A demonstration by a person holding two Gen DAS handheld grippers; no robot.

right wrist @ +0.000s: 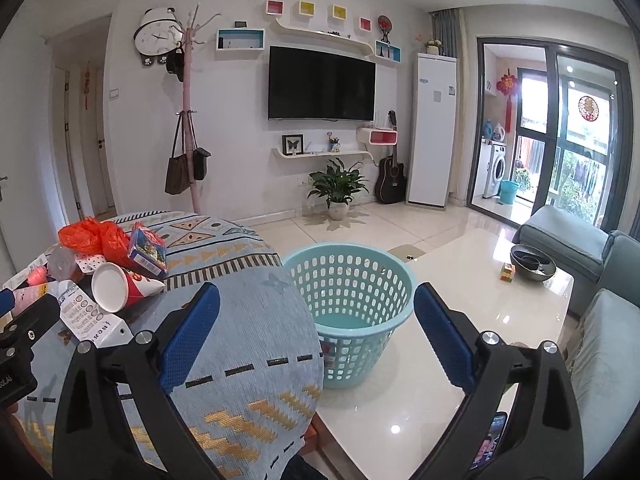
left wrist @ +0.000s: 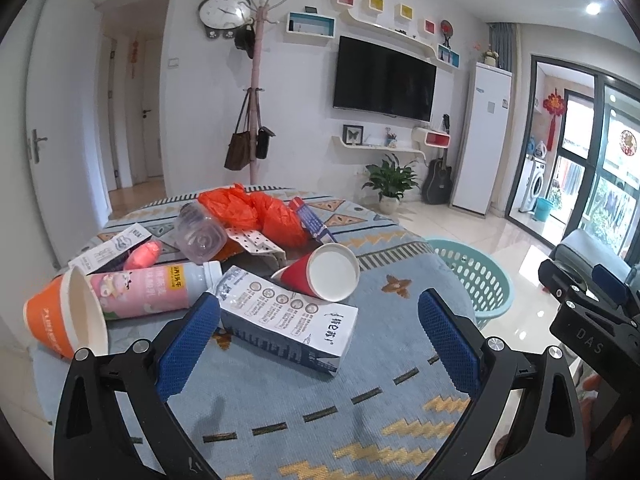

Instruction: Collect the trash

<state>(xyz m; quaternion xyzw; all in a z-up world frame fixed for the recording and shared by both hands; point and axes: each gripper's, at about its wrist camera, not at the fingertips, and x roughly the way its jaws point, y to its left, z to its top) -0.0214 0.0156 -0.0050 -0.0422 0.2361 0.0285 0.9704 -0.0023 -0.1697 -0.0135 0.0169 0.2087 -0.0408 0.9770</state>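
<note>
A bench (left wrist: 360, 400) draped in a patterned blue cloth is standing in a tiled living room, with a glossy white table (right wrist: 460, 320) beside it carrying a teal basket (right wrist: 352, 312). The left tongs (left wrist: 320, 344) are hanging released, empty, over the bench's near edge, a milk carton (left wrist: 288, 320) lying between their tips before the trash heap. The right tongs (right wrist: 316, 344) are gaping released, framing the basket.

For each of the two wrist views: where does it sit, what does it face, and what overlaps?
Left wrist: behind the open left tongs, facing the milk carton and trash pile; right tongs at the right edge.
Right wrist: behind the open right tongs, facing the empty teal basket; left tongs at the left edge.
Shared: carton, red cup, basket.
</note>
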